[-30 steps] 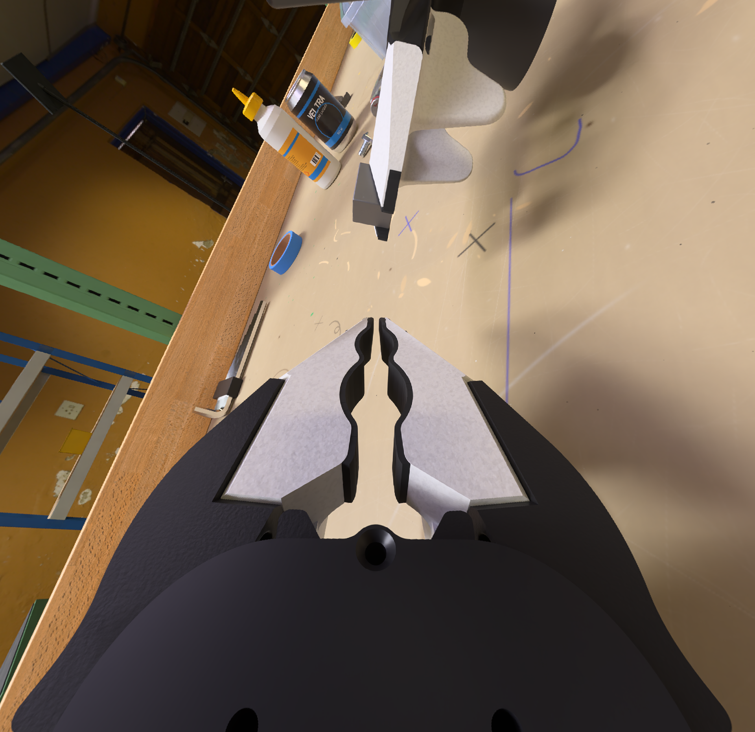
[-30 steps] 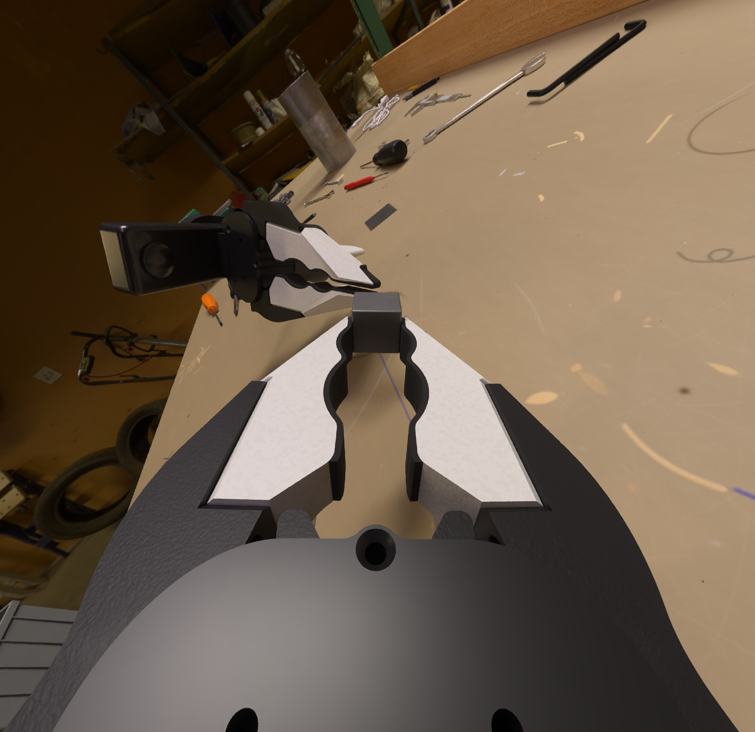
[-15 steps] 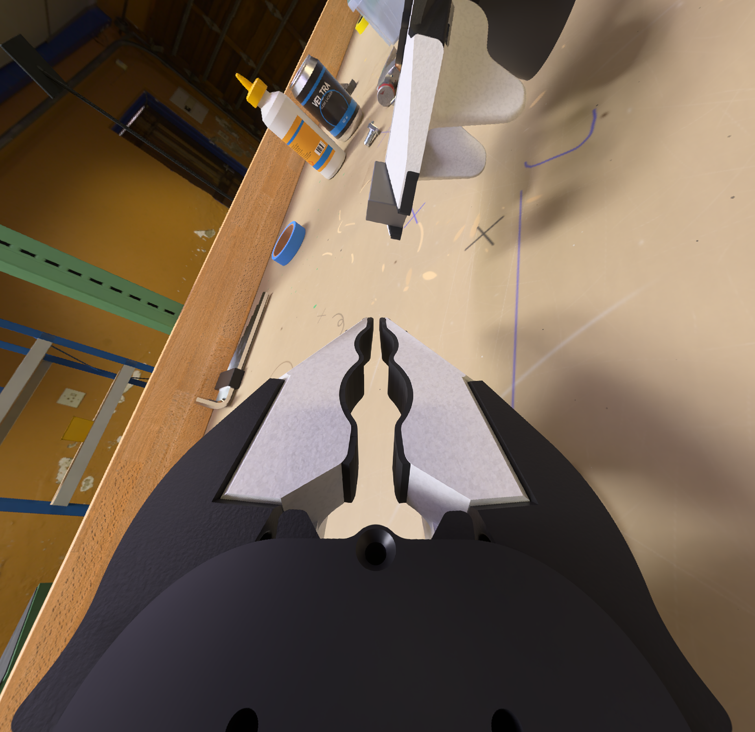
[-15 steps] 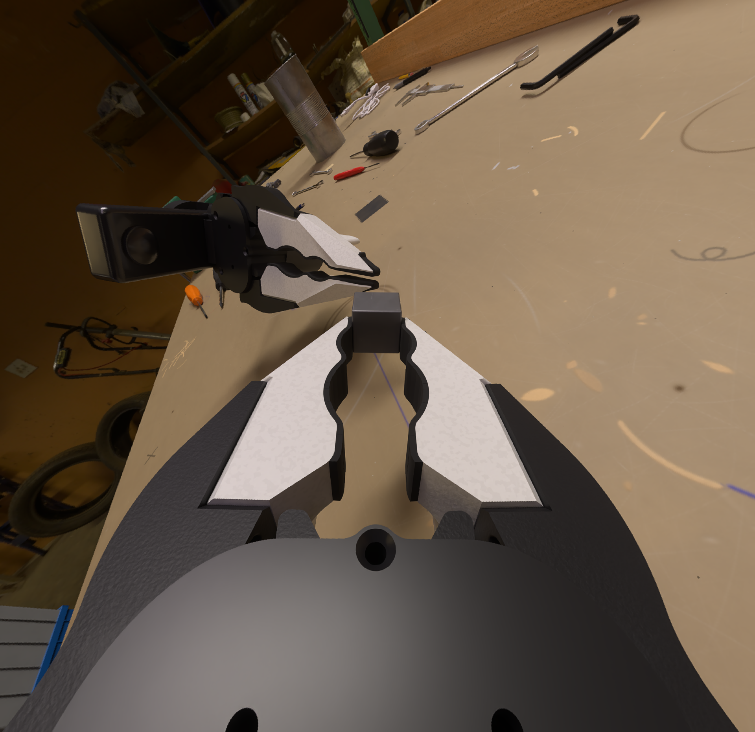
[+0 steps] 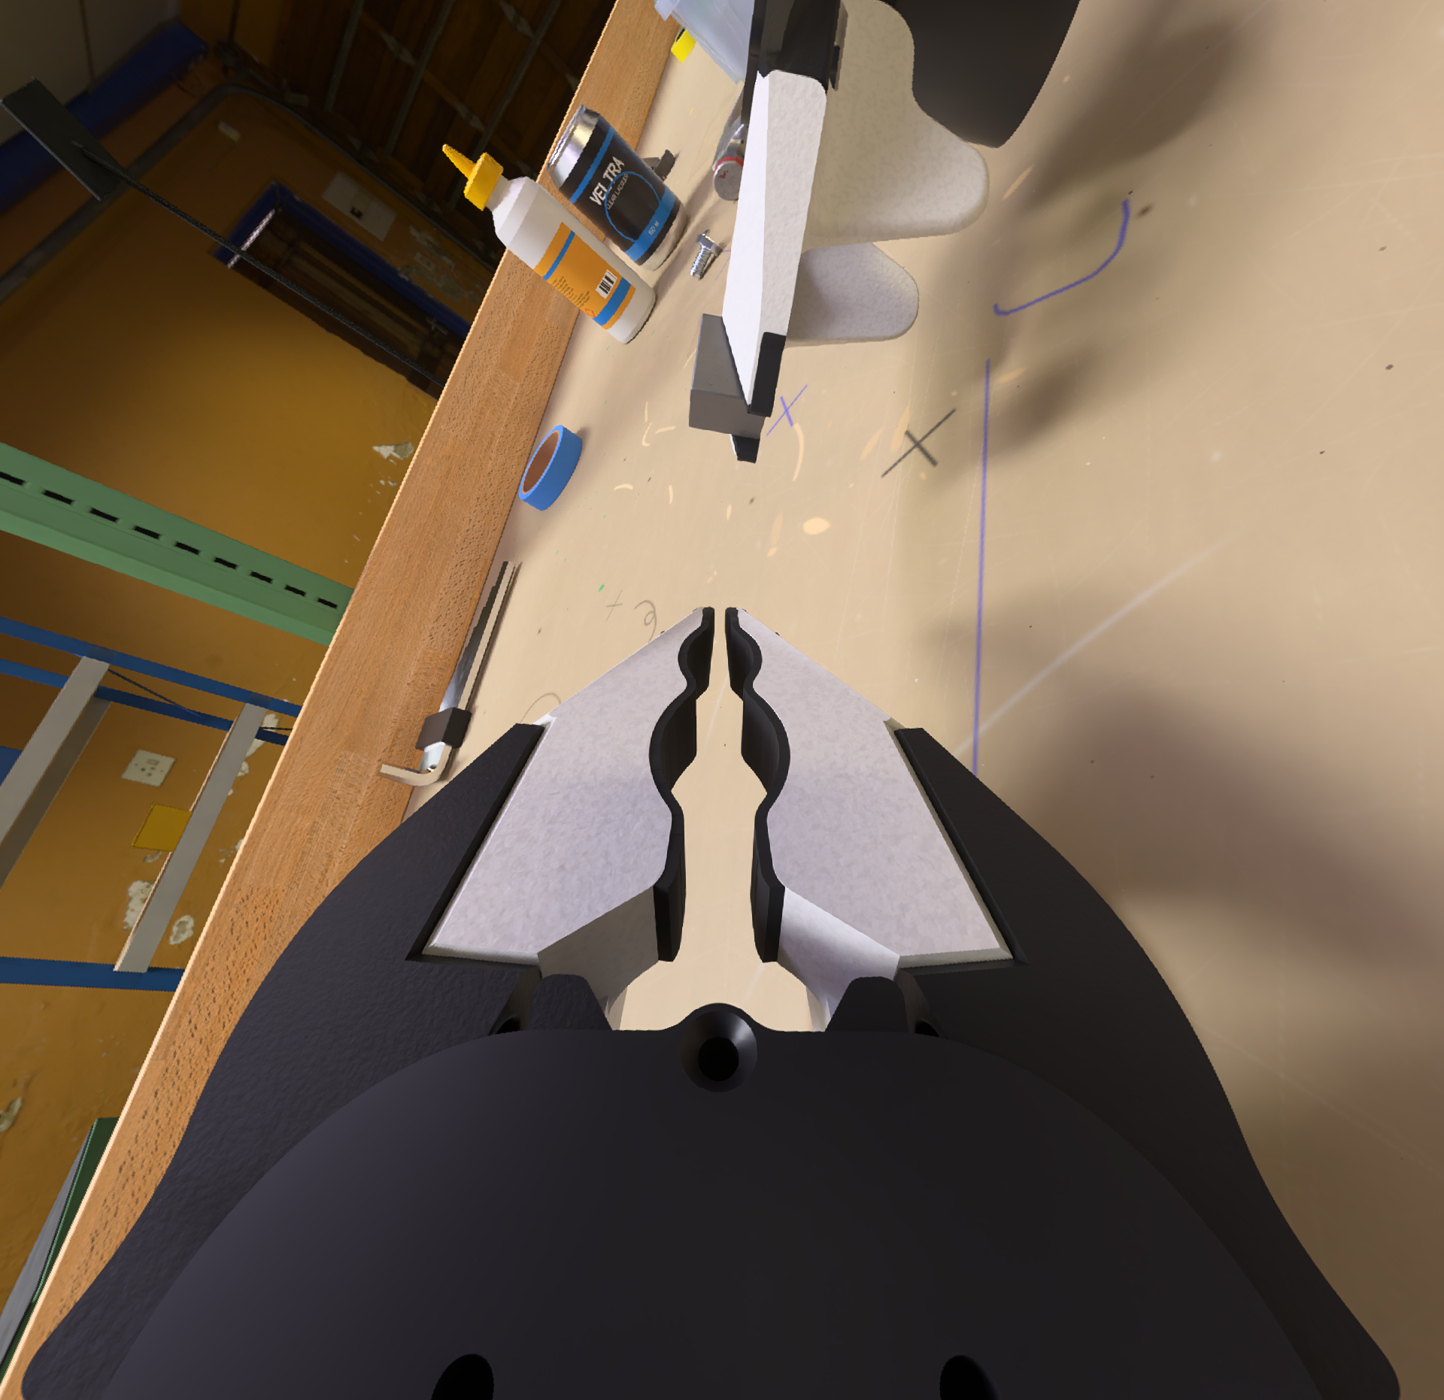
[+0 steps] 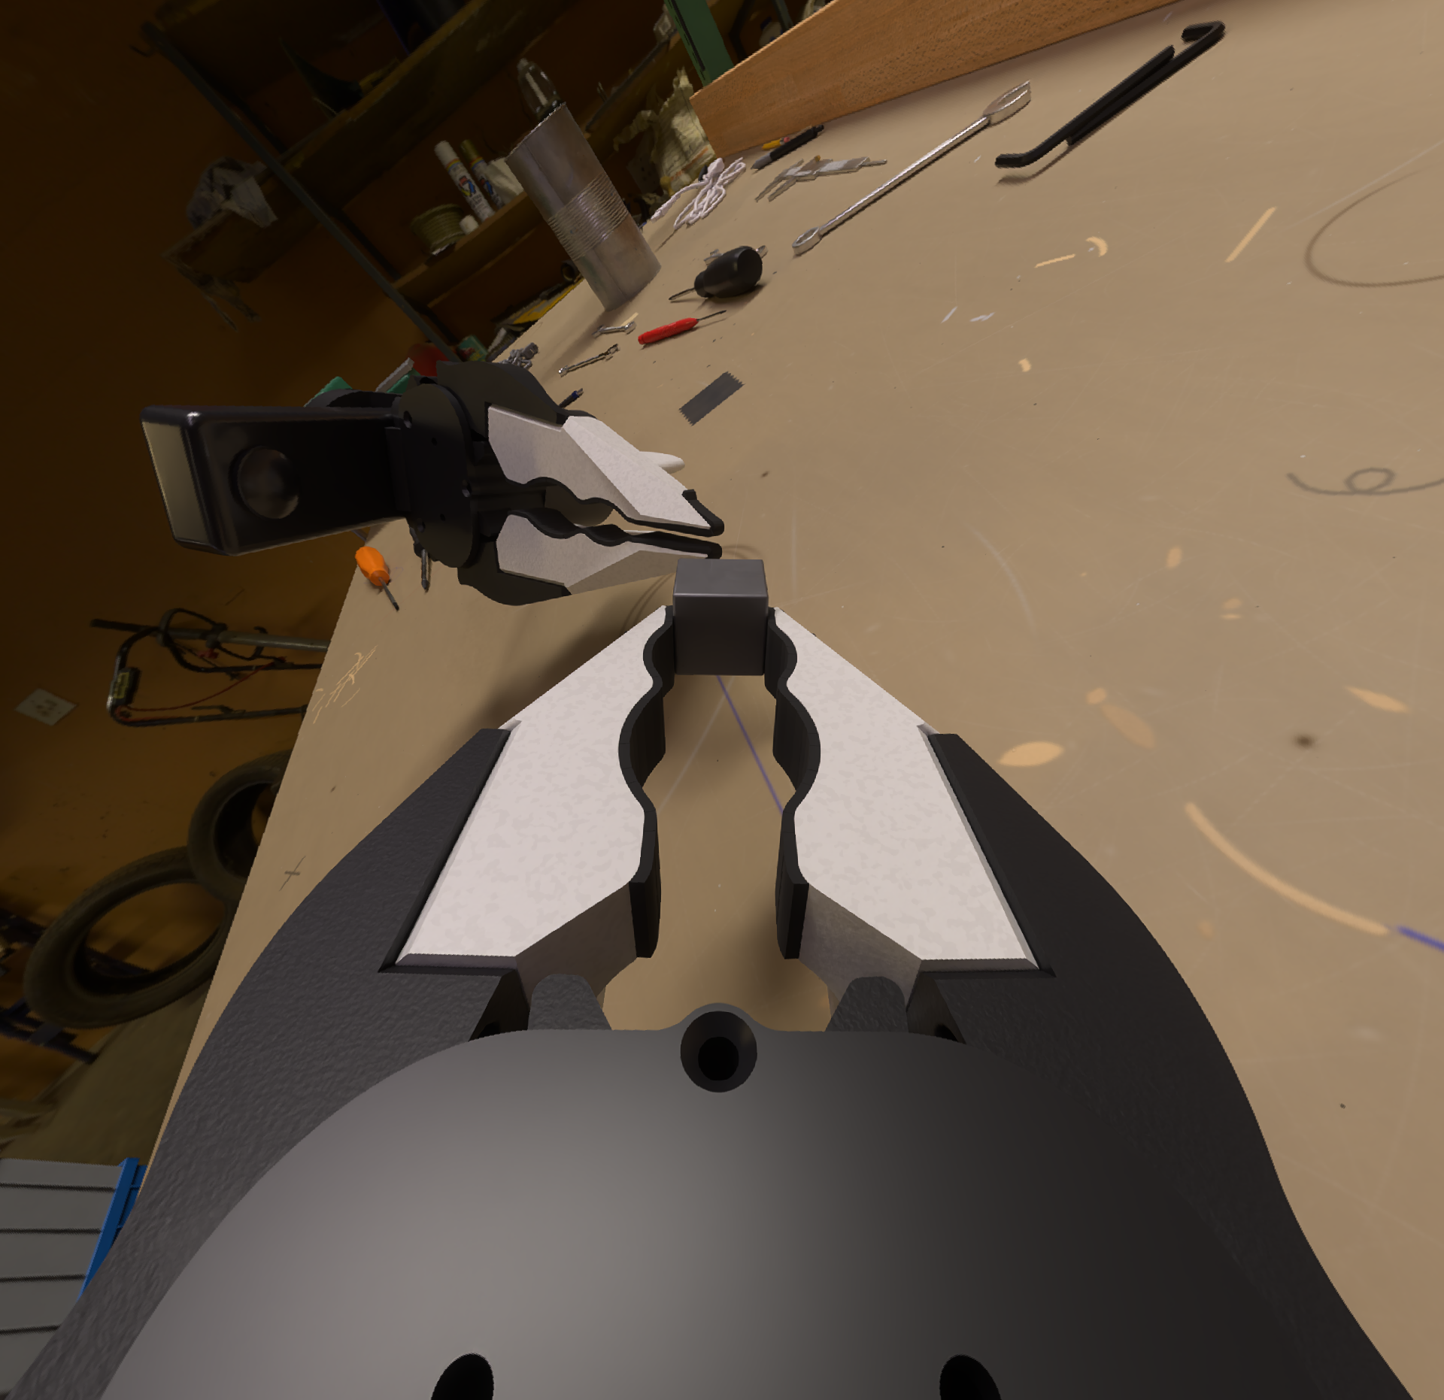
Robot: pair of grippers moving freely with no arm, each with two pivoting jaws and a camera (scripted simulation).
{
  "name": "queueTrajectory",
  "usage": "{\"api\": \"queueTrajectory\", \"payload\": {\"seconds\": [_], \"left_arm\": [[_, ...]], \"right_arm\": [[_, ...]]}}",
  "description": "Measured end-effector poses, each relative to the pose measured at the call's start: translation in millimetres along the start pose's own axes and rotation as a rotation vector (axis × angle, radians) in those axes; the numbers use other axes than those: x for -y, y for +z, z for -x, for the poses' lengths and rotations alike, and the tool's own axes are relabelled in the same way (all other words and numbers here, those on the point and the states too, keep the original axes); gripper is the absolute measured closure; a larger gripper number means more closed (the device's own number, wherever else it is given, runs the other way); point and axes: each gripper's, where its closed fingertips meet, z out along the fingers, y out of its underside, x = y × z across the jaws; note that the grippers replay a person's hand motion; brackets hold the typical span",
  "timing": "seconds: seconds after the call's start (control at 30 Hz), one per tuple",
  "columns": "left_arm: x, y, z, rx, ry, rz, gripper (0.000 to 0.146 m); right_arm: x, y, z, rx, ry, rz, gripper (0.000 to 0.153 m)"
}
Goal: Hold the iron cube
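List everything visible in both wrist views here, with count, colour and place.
Cube: 1, dark grey, clamped at right tongs' tips.
Bench: 1, tan, wooden edge.
Glue bottle: 1, white and orange, lying by bench edge.
Can: 1, black and blue, beside bottle.
Tape roll: 1, blue, near edge.
Bolt: 1, silver, by can.
Metal cylinder: 1, grey, far end.
Wrench: 1, silver, far side.
Pry bar: 1, black, beyond wrench.
Screwdriver: 1, red, near cylinder.
Left tongs: shut, empty.
Right tongs: shut on cube.

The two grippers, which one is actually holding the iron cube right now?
The right gripper: the iron cube is pinched between its fingertips. The left gripper is shut on nothing, beside the cube.
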Motion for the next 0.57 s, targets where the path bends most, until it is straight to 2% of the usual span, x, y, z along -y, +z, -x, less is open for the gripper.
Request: {"api": "queueTrajectory", "payload": {"seconds": [0.23,0.4,0.57], "left_arm": [[3,-1,1,-0.003,-0.035,-0.019,0.143],[4,0,3,-0.078,-0.241,-0.038,0.143],[11,-8,6,-0.24,-0.562,-0.126,0.136]], "right_arm": [[5,-1,2,-0.007,-0.033,-0.025,0.131],[11,-3,1,-0.104,-0.225,-0.056,0.131],[20,-8,3,-0.157,-0.338,-0.115,0.131]]}}
